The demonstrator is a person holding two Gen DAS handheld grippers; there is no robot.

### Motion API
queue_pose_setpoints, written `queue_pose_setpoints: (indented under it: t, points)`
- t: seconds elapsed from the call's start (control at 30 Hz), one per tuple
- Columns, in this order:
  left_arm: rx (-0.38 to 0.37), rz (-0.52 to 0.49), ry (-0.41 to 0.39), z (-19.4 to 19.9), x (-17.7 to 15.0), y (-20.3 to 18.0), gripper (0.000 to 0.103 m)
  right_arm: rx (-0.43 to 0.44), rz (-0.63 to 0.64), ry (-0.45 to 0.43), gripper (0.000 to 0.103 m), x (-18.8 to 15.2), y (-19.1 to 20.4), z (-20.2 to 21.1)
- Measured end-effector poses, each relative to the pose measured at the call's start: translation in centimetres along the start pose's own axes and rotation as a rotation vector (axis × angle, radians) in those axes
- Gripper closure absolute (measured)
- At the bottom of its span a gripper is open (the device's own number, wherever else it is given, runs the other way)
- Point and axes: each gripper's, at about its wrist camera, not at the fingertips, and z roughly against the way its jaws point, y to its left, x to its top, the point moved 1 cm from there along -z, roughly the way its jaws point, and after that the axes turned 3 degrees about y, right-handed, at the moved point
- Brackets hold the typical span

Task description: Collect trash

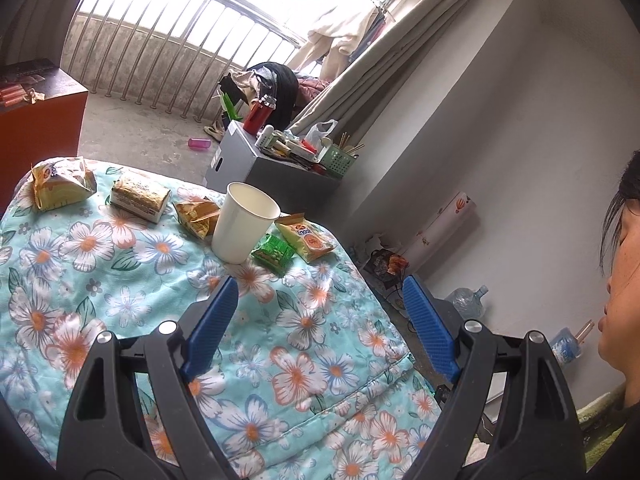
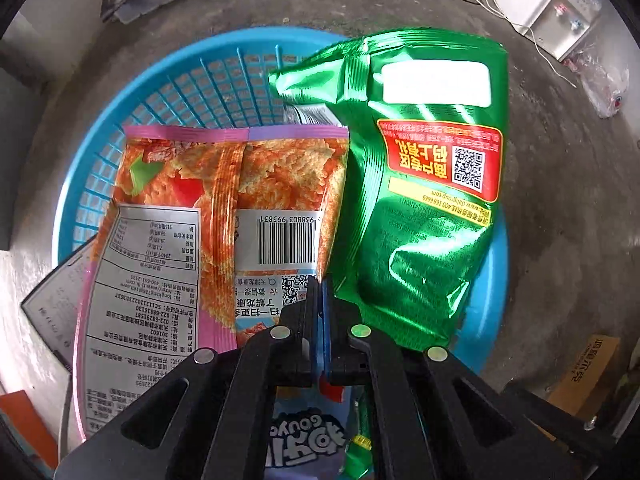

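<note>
Two grippers: one spread, one pressed together.
Left gripper (image 1: pixel 318 300): blue fingers spread wide with nothing between them, above the flowered cloth (image 1: pixel 120 300).
Right gripper (image 2: pixel 320 292): pointing down over the blue basket (image 2: pixel 168 92); jaws pressed together; whether they pinch a wrapper edge I cannot tell.
Green bag (image 2: pixel 424 184): at 1 o'clock from the right fingertips, over the basket's rim.
Orange bag (image 2: pixel 224 200): at 11 o'clock, lying in the basket.
Paper cup (image 1: pixel 245 222): upright at 11 o'clock from the left gripper.
Snack packets: five around the cup, a small green one (image 1: pixel 274 253) touching its base at 4 o'clock.
</note>
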Motion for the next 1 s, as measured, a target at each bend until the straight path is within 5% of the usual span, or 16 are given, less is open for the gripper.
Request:
queue_pose_setpoints:
  t: [0.2,0.33,0.5,0.67,0.83,1.0]
  points:
    - [0.010,-0.044,-0.006,1.4,0.2,-1.4,0.023,-0.081,0.056,0.051,0.099,1.3,1.3,-0.8]
    - [0.025,-0.100,-0.010,2.7,-0.2,-3.1,0.022,-0.015,0.018,0.005,0.075,0.9,0.1,3.0]
    - [0.030,-0.122,0.018,4.1,-1.3,-4.9,0.021,0.045,0.009,-0.051,0.074,-0.9,-1.8,7.6]
    - [0.044,-0.190,0.019,6.4,-2.8,-7.7,0.021,0.193,-0.007,-0.162,0.074,-2.7,-4.4,13.4]
    - [0.021,-0.210,0.063,8.0,-5.1,-10.6,0.019,0.336,0.118,-0.313,0.073,-8.5,-5.4,23.3]
    - [0.038,-0.247,0.123,8.3,-8.3,-13.9,0.013,0.448,0.296,-0.500,0.048,-18.3,-6.1,34.6]
